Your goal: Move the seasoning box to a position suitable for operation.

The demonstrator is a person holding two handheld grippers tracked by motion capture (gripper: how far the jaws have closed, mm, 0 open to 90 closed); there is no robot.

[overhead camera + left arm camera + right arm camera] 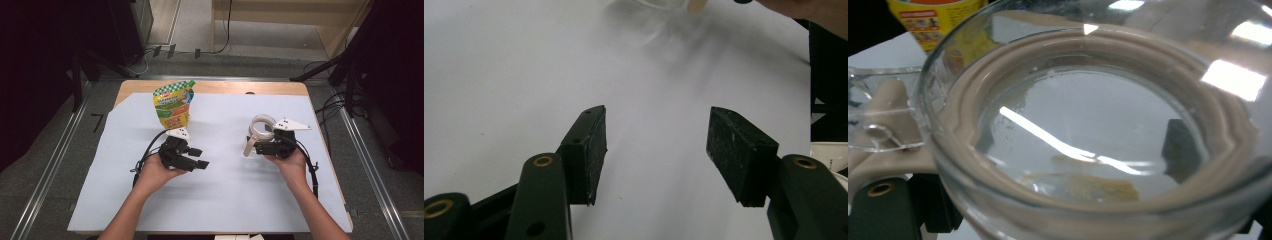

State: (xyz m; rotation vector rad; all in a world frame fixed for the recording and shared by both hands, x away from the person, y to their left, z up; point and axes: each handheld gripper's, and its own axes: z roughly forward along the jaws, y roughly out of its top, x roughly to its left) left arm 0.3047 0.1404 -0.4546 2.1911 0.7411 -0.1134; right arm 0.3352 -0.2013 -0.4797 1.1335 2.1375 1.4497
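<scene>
A person's left hand holds my left gripper [200, 158] just above the white sheet; its jaws stand open with nothing between them, as the left gripper view [656, 145] also shows. My right gripper [260, 142] is shut on a clear glass jar [262, 126] with a beige seal ring and a beige clasp [248, 147], held above the sheet at the right. In the right gripper view the jar [1088, 125] is very close, its mouth turned to the camera, and one black jaw is seen through the glass. A yellow-green spouted pouch [174, 105] stands upright behind the left gripper.
A white sheet [225, 200] covers most of the wooden table [220, 87]. The pouch's lower part [933, 15] appears at the top left of the right gripper view. Dark stands and cables lie on the floor around the table.
</scene>
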